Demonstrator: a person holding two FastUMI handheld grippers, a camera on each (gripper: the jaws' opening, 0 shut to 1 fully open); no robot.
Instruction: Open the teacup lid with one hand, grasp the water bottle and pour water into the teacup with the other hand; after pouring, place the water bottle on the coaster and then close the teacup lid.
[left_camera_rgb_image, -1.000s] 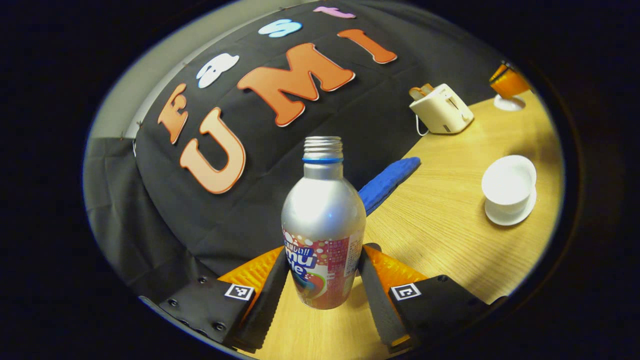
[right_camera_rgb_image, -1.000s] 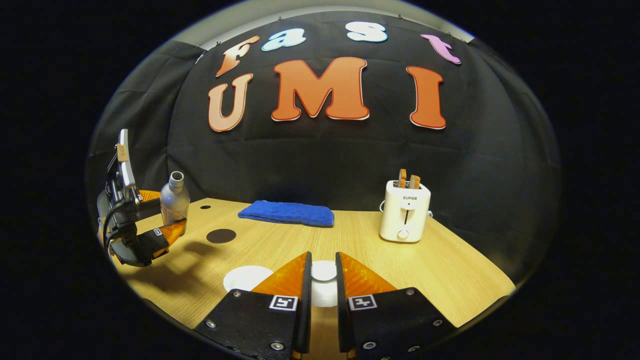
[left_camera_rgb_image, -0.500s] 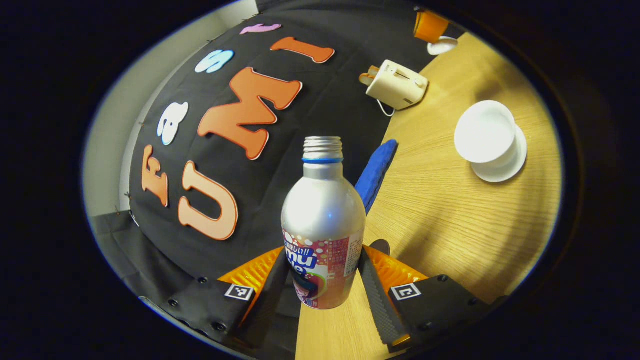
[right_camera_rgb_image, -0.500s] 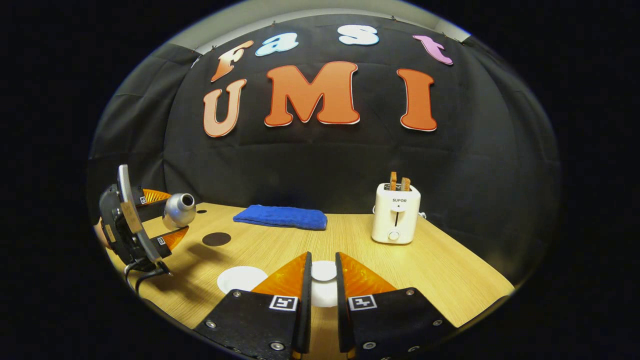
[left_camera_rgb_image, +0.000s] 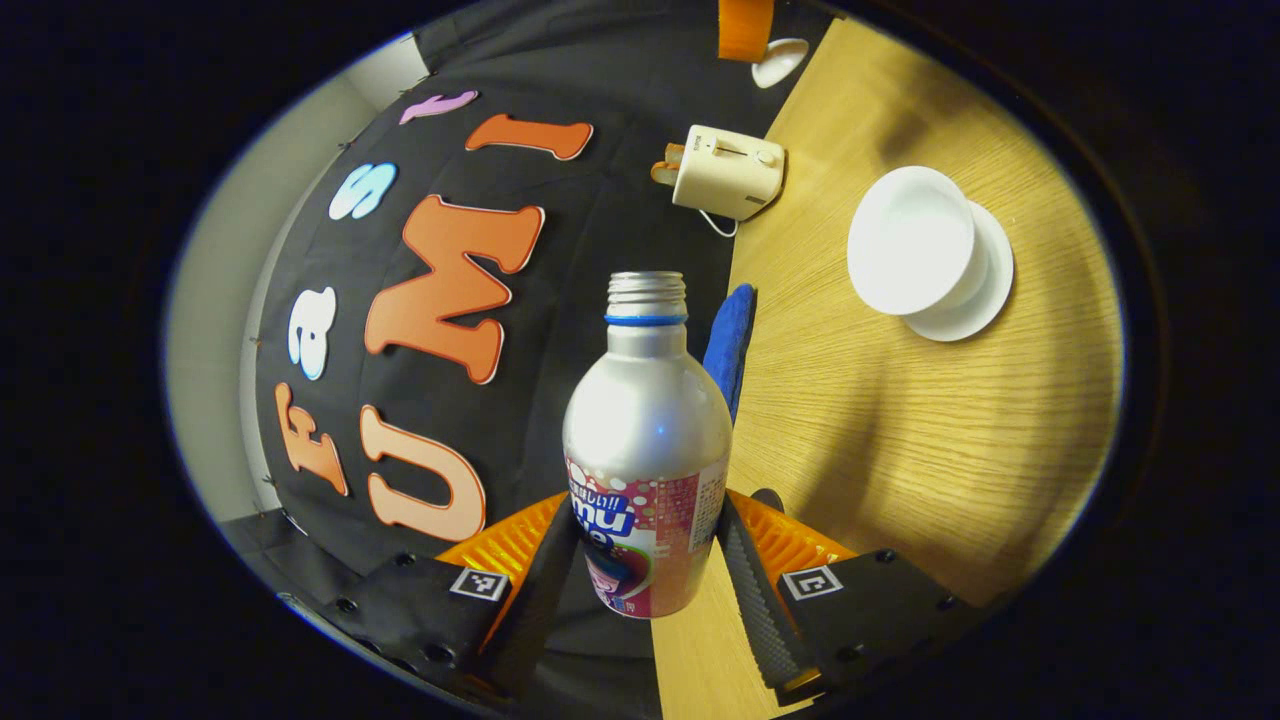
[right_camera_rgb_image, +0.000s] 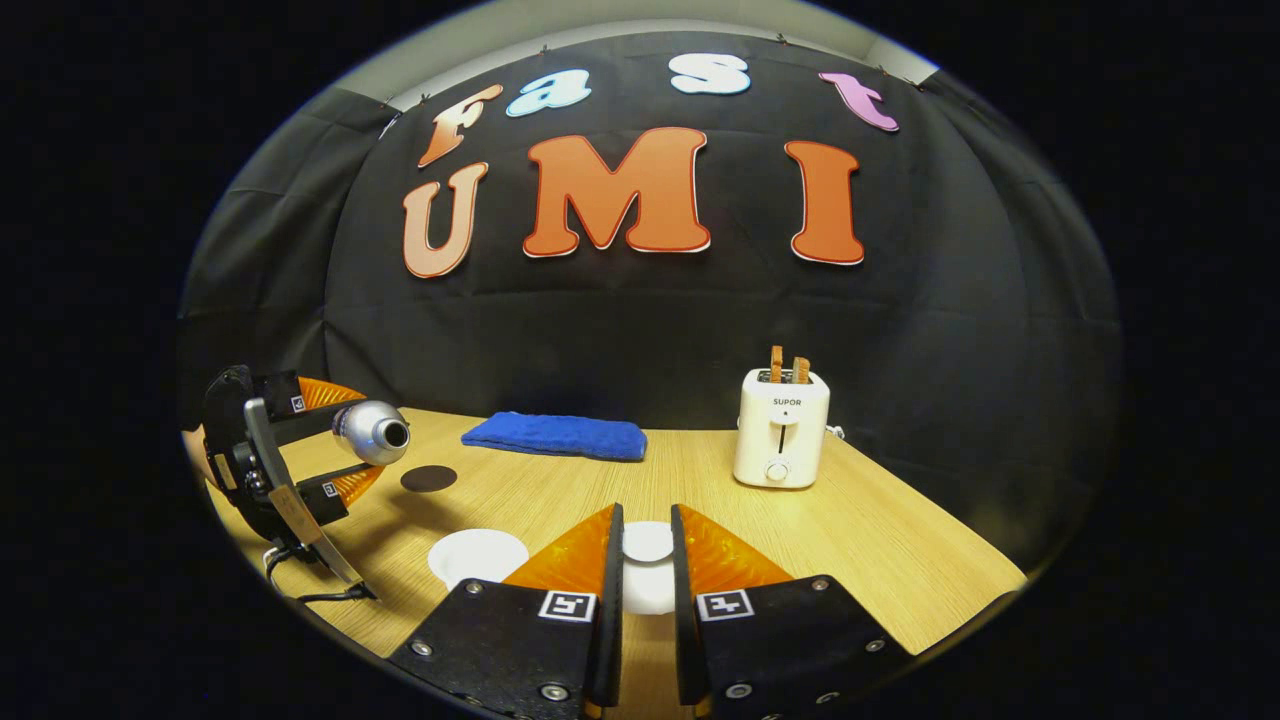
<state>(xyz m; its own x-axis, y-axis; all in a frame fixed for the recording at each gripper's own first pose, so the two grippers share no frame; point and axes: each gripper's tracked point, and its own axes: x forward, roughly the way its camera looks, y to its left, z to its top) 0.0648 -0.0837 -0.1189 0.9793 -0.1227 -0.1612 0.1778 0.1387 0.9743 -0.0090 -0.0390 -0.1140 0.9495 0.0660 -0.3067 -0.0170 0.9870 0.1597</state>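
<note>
1. Water bottle, uncapped, clamped between both fingers of the left hand-held gripper, tipped sideways above the desk, mouth toward the teacup.
2. Teacup open on its saucer.
3. Lid pinched in the nearly closed right hand-held gripper, beside the teacup.
4. Dark coaster beyond the teacup; blue cloth and toaster farther back.

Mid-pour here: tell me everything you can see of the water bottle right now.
The silver metal water bottle has a rounded shoulder, a threaded uncapped neck with a blue ring below it, and a red-and-white printed label round its lower body. The left gripper clamps it at the label, one finger on each side. In the right gripper view the bottle is lifted off the wooden table, tipped about horizontal, with its open mouth facing right.
</note>
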